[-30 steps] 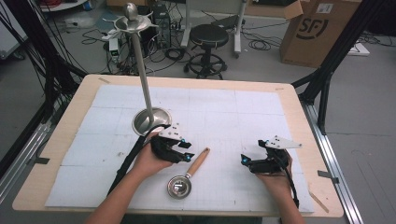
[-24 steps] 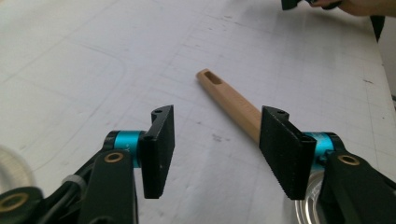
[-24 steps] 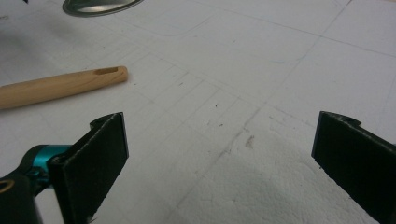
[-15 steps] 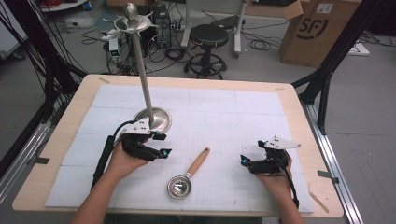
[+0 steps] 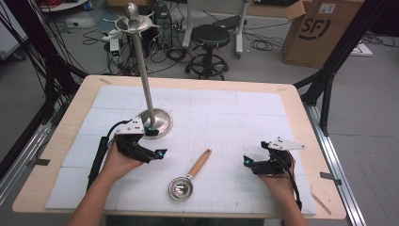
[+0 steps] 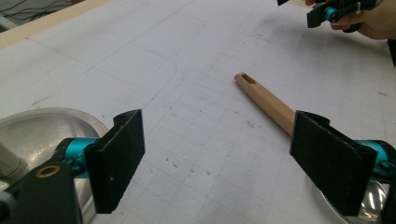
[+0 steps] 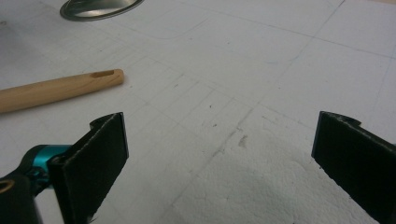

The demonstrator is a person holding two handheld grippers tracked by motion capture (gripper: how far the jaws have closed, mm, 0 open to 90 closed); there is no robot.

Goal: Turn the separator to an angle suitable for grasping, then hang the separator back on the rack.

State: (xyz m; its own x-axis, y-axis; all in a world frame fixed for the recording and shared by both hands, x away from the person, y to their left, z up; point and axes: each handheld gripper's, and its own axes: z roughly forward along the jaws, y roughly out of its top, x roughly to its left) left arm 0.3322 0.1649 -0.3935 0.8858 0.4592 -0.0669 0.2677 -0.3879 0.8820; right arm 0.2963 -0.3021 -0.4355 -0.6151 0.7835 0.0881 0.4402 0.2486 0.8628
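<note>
The left claw sits left of centre in the high view, jaws spread wide and empty, just beside the steel stand base above it. The wooden-handled ladle lies on the bench to its lower right, near but untouched, bowl toward the bottom edge. The right claw, at lower right, is also wide open, holding nothing

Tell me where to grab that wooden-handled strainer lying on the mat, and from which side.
Grip the strainer by its wooden handle, probably mid-length. It lies flat and free, running diagonally away from the metal bowl, so jaws can close across its narrow width from above. The left gripper is nearer, jaws open, and could come from the handle's left side. The bowl is wide, round and shiny, a poorer hold.
</note>
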